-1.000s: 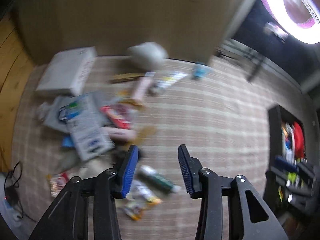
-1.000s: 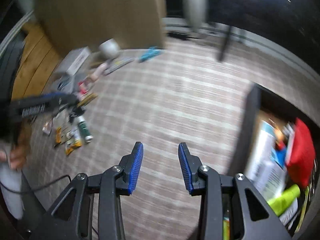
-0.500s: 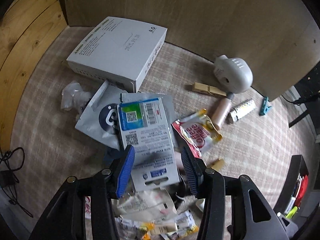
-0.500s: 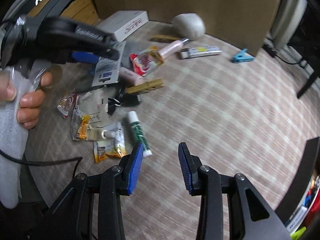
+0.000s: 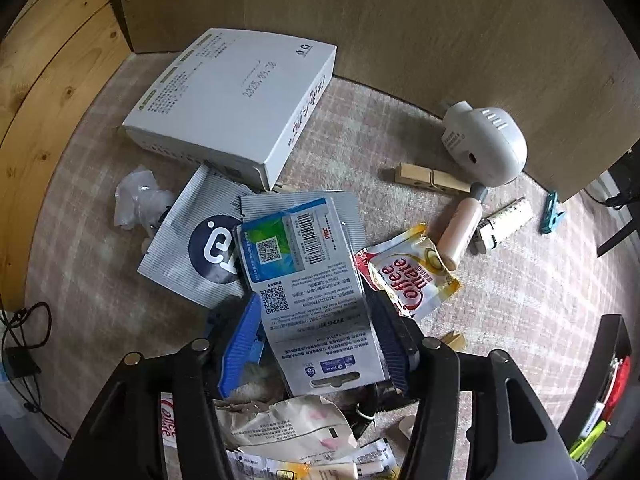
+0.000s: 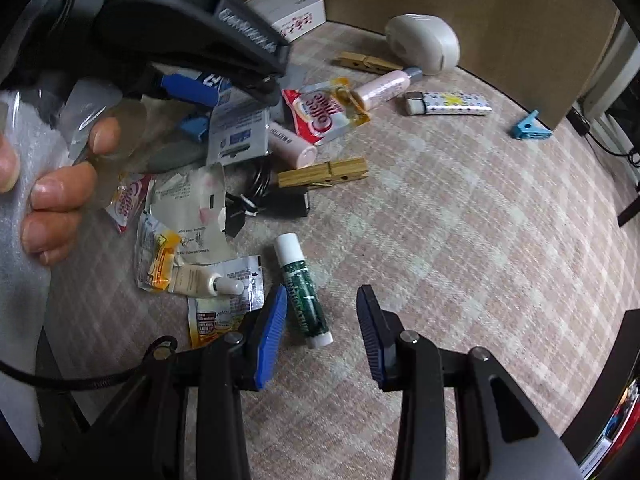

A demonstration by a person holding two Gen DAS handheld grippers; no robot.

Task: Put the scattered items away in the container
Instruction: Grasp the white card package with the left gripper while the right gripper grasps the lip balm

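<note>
Left wrist: left gripper (image 5: pixel 316 340) jaws opening, straddling flat glossy silver foil packet (image 5: pixel 316 292), long axis toward white cardboard box (image 5: pixel 236 100).
Right wrist: right gripper (image 6: pixel 322 324) half open, empty (green cylindrical lip-balm tube (image 6: pixel 304 294) between the jaws, white cap away).

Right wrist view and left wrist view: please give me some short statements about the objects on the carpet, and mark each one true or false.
1. The green lip balm tube lies between the fingers of the right claw. True.
2. The blue clothespin lies inside the pile of sachets. False: it lies apart, near the wooden panel.
3. The left claw straddles a silver blister card. True; its jaws are opening.
4. The white box stands upright on its edge. False: it lies flat.
5. The lip balm's white cap is off. False: it is on.
</note>
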